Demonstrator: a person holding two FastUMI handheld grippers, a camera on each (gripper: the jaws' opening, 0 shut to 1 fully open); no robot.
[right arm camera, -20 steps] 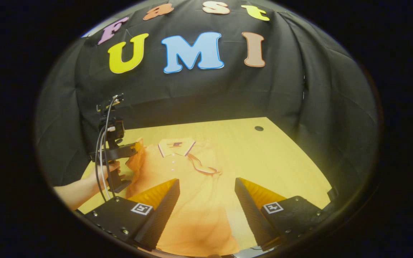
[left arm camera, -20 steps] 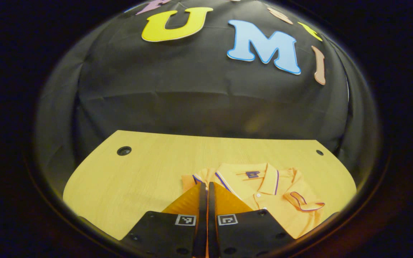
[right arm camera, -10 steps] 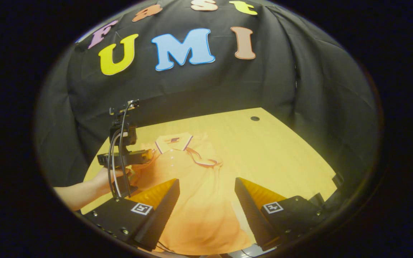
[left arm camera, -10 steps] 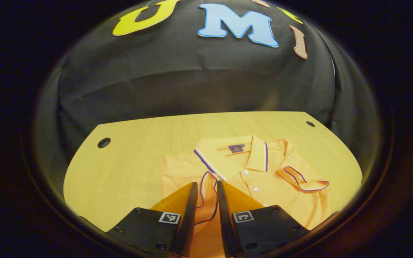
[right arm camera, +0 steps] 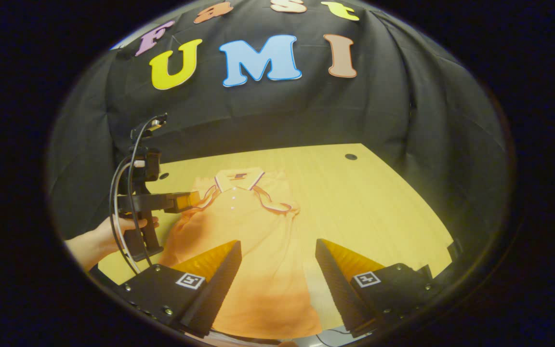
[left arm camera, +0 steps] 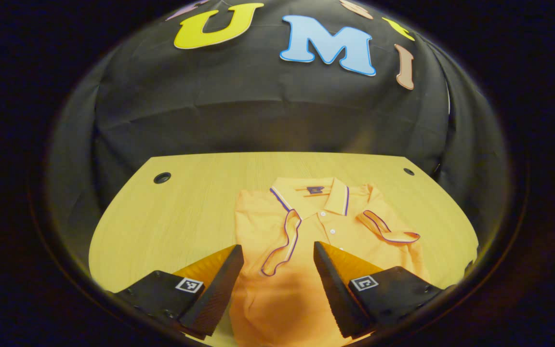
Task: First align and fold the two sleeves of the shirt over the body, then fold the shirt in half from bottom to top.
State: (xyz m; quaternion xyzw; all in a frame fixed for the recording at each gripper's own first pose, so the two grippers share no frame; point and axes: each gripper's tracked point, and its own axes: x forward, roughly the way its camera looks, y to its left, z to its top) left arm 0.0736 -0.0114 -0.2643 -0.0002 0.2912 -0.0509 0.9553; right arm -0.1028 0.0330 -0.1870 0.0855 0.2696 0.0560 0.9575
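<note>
1. Both sleeves are judged folded over the shirt (left arm camera: 306, 241), which is laid flat on the table (left arm camera: 171, 217).
2. The left gripper (left arm camera: 277, 260) and right gripper (right arm camera: 277, 255) are held wide, empty.
3. Next, the hem must be gripped for the bottom-to-top fold.

The shirt (left arm camera: 306, 231) lies on the table (left arm camera: 171, 217), both sleeves over its body.

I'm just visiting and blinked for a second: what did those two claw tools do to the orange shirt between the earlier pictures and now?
The left gripper, pinched shut on the shirt's left sleeve a second ago, laid it over the shirt front, let go and opened wide. The right gripper stayed open over the lower half, and the right sleeve stayed folded over the body. The shirt remains on the table.
</note>
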